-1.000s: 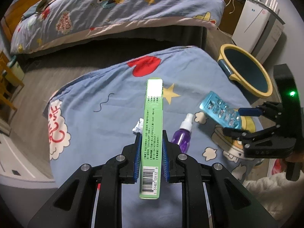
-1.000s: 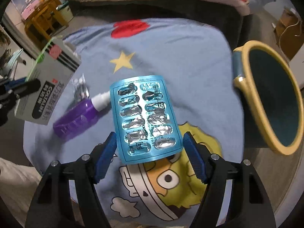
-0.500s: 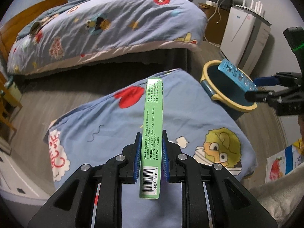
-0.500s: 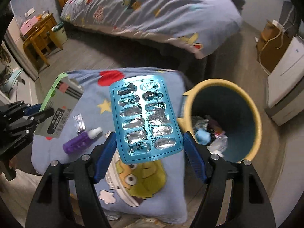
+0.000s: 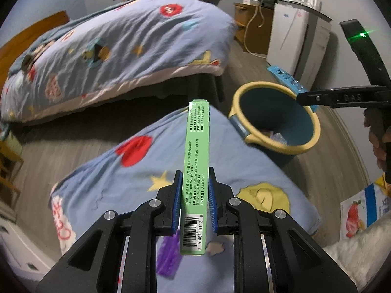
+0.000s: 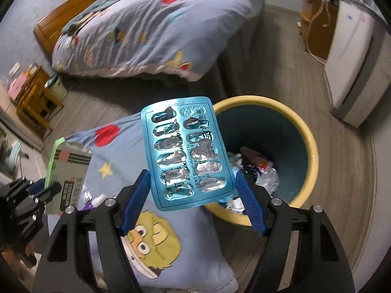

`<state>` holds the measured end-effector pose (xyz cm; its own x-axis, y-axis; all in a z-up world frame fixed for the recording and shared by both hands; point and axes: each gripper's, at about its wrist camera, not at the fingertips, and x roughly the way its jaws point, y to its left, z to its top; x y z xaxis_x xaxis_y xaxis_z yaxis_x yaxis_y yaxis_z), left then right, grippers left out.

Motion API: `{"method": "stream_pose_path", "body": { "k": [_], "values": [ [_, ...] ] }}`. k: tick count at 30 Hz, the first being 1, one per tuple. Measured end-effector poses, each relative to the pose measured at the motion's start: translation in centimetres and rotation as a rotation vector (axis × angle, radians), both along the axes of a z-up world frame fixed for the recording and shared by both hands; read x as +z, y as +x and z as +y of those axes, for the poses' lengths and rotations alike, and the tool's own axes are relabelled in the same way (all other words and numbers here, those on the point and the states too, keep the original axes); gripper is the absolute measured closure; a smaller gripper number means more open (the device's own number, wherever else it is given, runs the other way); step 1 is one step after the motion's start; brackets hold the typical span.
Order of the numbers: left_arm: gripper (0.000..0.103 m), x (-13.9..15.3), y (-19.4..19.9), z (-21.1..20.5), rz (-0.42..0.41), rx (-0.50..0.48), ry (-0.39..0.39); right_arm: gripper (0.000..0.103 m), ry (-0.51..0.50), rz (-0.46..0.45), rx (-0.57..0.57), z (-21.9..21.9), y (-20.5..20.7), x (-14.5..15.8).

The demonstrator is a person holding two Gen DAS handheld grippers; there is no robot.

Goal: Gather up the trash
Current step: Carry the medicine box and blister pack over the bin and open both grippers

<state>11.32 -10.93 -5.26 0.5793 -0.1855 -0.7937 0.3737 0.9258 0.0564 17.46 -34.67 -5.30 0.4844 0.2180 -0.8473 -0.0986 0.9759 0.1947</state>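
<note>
Pinching a green box point(image 5: 196, 171), left claw point(image 5: 194, 202); right claw point(image 6: 193, 190) grips blister pack point(image 6: 187, 151) above the bin point(image 6: 310, 151).

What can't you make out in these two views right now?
- Purple spray bottle: left wrist view, blurred, mostly behind the left claw and green box.
- Bin contents: right wrist view, partly covered by the blister pack.
- Carton with a strawberry: cut off at the left view's edge.
</note>
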Motion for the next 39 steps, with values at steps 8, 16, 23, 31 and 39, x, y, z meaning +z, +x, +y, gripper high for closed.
{"method": "stream_pose_path", "body": {
  "k": [8,16,23,31,39],
  "values": [
    [0.082,-1.0,2.6,-7.0,0.014,-0.088,0.002,0.033,0.017,0.024,-0.161,-6.7,0.8,-1.4],
    [0.082,-0.8,5.3,-13.1,0.014,-0.184,-0.017,0.032,0.043,0.093,-0.282,-11.6,1.2,-4.5],
    [0.082,-3.4,8.2,-16.6,0.060,-0.177,-0.013,0.032,0.105,0.139,-0.327,-12.6,1.7,-6.4],
    [0.082,-5.2,10.4,-17.5,0.076,-0.161,-0.016,0.032,0.113,0.150,-0.319,-12.3,2.1,-6.9],
    [0.055,-5.2,10.4,-17.4,0.065,-0.160,-0.017,0.031,0.102,0.158,-0.310,-12.2,2.3,-7.1]
  ]
}}
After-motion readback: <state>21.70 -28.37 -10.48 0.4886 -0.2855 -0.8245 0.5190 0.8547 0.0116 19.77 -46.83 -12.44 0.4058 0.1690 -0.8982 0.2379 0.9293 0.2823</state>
